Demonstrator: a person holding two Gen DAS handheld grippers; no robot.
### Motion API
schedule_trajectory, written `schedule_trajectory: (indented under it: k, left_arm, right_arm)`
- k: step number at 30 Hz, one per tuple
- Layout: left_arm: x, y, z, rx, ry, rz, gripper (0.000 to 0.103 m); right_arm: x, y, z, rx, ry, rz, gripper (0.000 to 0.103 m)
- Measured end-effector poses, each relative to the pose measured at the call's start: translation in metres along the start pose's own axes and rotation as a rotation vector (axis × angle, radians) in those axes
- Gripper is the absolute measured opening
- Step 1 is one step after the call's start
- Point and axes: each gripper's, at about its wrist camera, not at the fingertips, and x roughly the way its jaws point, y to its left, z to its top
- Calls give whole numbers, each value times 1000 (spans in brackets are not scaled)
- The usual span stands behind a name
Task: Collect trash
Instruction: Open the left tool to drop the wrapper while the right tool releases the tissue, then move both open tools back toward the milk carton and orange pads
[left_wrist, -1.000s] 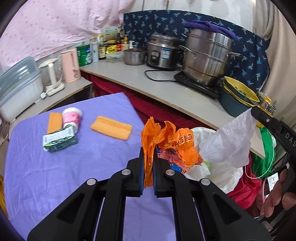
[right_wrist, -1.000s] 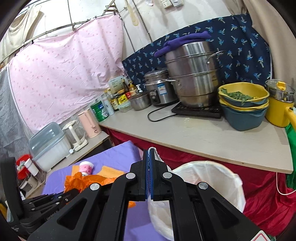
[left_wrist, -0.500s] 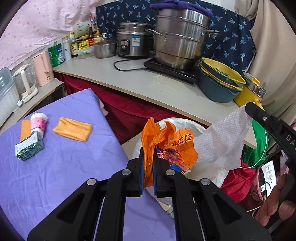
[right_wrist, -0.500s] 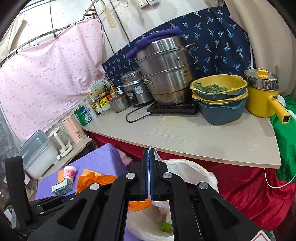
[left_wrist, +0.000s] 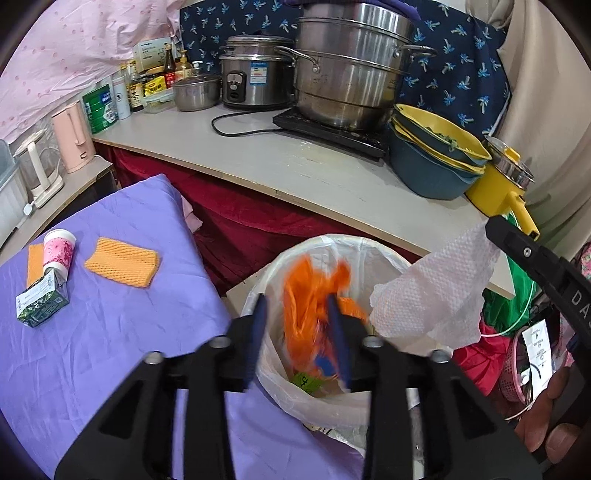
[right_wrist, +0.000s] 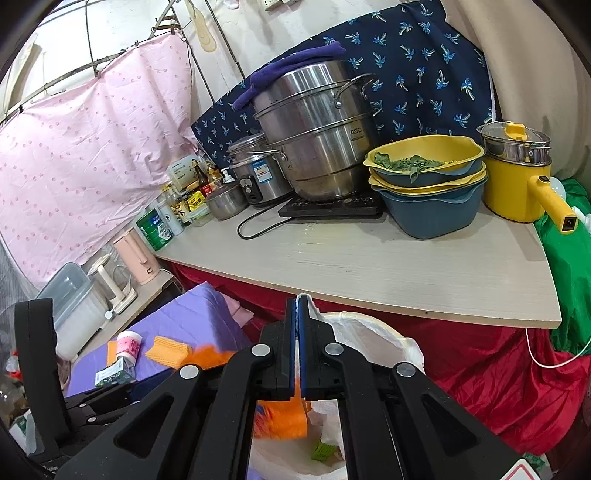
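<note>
left wrist | left tongs (left_wrist: 297, 325) spread apart over bin (left_wrist: 369, 247), orange bag (left_wrist: 308, 295) between | right tongs (right_wrist: 299, 306) clamped on paper towel (left_wrist: 436, 288)

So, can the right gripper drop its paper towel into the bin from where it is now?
Probably yes. The right gripper holds the paper towel at the bin rim; the open left gripper and falling orange bag fill part of the mouth.
</note>
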Motion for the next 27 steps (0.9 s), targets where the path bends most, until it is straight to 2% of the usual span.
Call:
schedule_trajectory:
  k: [6, 10, 13, 15, 19, 23, 27]
  left_arm:
    - [-4, 10, 1, -24, -14, 22, 44]
    - [-7, 18, 1, -36, -22, 44, 44]
    - [-9, 24, 0, -47, -31, 57, 51]
    - [-11, 27, -1, -50, -38, 66, 53]
    - [-13, 33, -3, -62, -39, 76, 54]
    - [-17, 40, -5, -69, -45, 91, 56]
    - [-20, 46, -6, -75, -52, 103, 56]
  right_arm:
    - [6, 3, -1, -7, 9, 9, 2]
    - [15, 10, -1, -11, 25, 22, 2]
    - [16, 16, -2, -13, 20, 25, 9]
    - [17, 20, -3, -16, 17, 24, 20]
    - [17, 25, -2, -17, 13, 28, 26]
    - [15, 32, -4, -25, 6, 27, 37]
    - [14, 40, -7, -37, 8, 30, 42]
